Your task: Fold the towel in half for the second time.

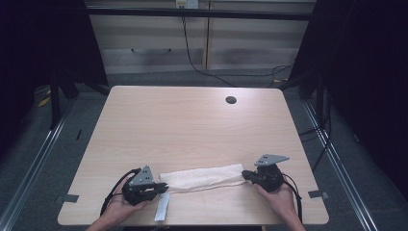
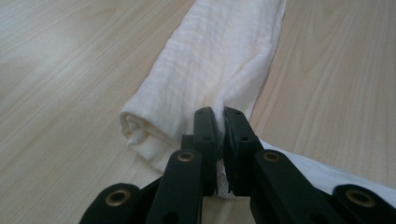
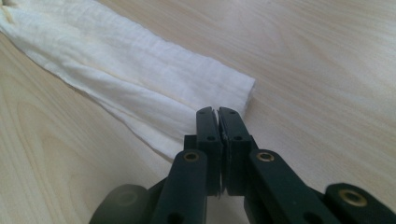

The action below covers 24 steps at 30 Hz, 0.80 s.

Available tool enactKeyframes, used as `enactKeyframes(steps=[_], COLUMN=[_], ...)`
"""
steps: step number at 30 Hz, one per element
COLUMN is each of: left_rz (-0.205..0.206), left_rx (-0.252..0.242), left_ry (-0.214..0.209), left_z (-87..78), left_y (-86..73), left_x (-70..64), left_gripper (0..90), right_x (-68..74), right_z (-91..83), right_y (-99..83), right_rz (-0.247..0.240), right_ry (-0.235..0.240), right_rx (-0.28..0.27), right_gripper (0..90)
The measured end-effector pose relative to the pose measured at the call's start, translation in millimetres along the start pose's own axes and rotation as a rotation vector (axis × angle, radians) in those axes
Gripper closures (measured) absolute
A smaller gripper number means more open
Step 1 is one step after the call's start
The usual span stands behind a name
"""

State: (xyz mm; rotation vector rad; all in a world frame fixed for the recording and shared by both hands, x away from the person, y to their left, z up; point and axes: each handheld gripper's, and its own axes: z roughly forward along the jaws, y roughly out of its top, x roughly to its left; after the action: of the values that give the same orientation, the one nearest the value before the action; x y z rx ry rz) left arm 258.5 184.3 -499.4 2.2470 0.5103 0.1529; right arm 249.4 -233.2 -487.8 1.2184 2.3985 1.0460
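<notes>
Gripping each end of a white cloth (image 1: 202, 178), the two tools sit low on the near part of the bench (image 1: 192, 125). The cloth is folded or rolled into a long narrow strip that lies flat across the bench, near the front edge, running from left to right in the high view, its right end slightly farther from the person than its left.

Left tool (image 1: 163, 186): jaws closed down on the left end of the cloth. In the left gripper view (image 2: 217, 116) a thin edge of fabric is pinched between the two black jaws, and the rolled end of the cloth (image 2: 205, 74) shows its layered opening just left of the jaws. A flat white piece (image 1: 162, 208), likely a loose layer of the same cloth, lies on the bench just beside this tool, toward the front edge.

Right tool (image 1: 246, 175): jaws drawn together at the right end of the cloth. In the right gripper view (image 3: 217, 114) the jaws meet on the near corner of the strip (image 3: 140, 79), with almost no gap between them.

A hand holds each tool from the bottom of the high view. Round grommet hole (image 1: 231, 100) sits near the bench's far edge, well apart from the cloth.
</notes>
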Motion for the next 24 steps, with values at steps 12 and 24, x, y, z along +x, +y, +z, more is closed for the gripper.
enactKeyframes(steps=[12,24], left_rz=[0.049,-0.012], left_rx=[0.002,-0.010], left_ry=[-0.010,0.122], left_z=[-1.5,15.3], left_y=[-1.0,11.8], left_x=[-8.0,30.0], left_gripper=[84.6,84.6], right_x=[6.5,0.3], right_z=[-4.8,17.2], right_y=[-17.2,3.3], right_rz=[-0.011,-0.024], right_ry=[0.059,-0.024], right_rx=[-0.006,-0.009], right_gripper=[87.9,88.0])
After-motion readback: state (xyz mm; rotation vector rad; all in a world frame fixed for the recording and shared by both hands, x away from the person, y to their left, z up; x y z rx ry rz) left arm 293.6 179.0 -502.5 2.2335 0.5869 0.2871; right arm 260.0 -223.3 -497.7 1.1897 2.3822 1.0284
